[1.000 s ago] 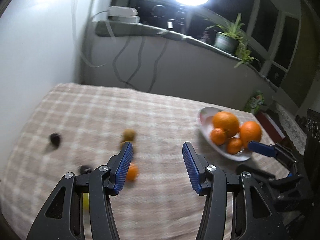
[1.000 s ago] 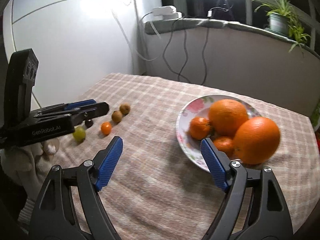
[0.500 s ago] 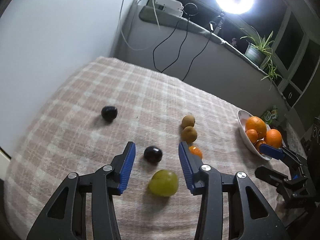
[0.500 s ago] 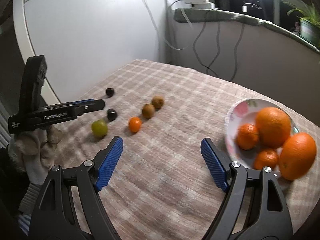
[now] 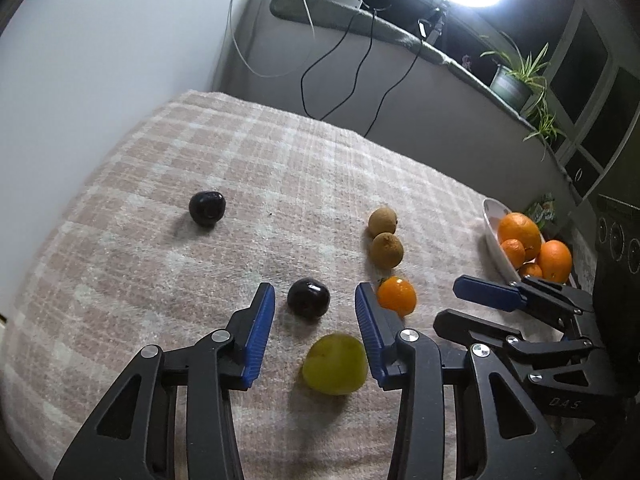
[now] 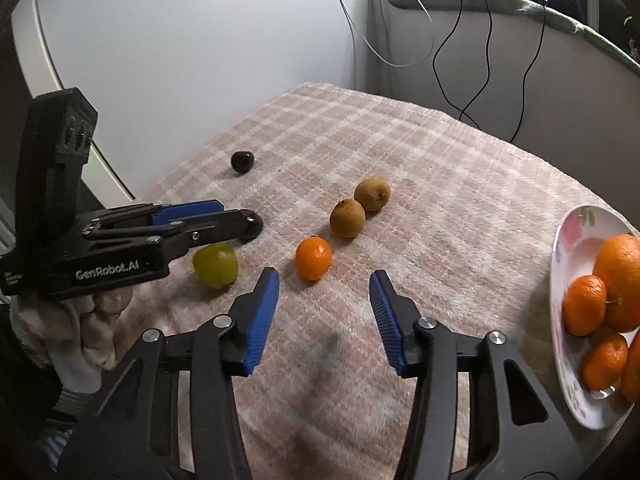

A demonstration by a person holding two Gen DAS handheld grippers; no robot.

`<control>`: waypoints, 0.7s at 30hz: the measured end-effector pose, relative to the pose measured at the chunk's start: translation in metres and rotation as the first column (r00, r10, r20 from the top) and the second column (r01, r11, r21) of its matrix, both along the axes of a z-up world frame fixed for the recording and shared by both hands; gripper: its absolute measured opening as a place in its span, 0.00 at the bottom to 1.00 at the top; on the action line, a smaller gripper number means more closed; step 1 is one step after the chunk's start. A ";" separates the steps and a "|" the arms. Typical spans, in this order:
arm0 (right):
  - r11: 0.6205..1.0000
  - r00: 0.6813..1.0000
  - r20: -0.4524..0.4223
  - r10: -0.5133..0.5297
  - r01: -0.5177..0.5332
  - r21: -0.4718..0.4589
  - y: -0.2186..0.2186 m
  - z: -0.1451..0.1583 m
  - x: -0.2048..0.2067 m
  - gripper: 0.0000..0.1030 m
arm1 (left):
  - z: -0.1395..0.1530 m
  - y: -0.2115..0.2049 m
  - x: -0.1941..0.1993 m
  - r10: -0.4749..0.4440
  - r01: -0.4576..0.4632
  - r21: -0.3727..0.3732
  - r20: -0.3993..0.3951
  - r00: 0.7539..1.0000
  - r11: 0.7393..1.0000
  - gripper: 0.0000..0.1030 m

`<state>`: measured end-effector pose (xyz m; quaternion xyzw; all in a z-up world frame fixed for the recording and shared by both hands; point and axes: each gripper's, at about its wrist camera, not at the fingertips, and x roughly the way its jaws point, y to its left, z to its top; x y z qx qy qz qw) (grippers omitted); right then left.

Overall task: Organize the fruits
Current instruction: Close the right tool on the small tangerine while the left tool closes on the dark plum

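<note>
Six loose fruits on the plaid-covered table: green fruit, two dark plums, small orange, two brown fruits. Left gripper, recently narrowed, jaws apart, brackets the green fruit without touching it. Right gripper, just narrowed, jaws apart and empty, near the small orange. Bowl of oranges at the table's right edge.

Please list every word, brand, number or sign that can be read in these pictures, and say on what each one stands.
"GenRobot.AI": white letters on the side of the left tongs, seen in the right wrist view.
"DAS": faint letters on the body of the right tongs, seen in the left wrist view; the reading is uncertain.
Small white print at the rear end of the left tongs: too small to read.
</note>
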<state>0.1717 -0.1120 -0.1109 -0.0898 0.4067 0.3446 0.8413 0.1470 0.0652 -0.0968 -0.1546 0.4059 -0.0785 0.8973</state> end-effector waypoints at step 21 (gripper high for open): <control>0.999 0.998 -0.060 0.036 -0.038 -0.033 0.028 -0.019 0.022 0.30 | -0.008 -0.002 0.011 -0.028 0.028 0.009 -0.027 0.999 1.000 0.22</control>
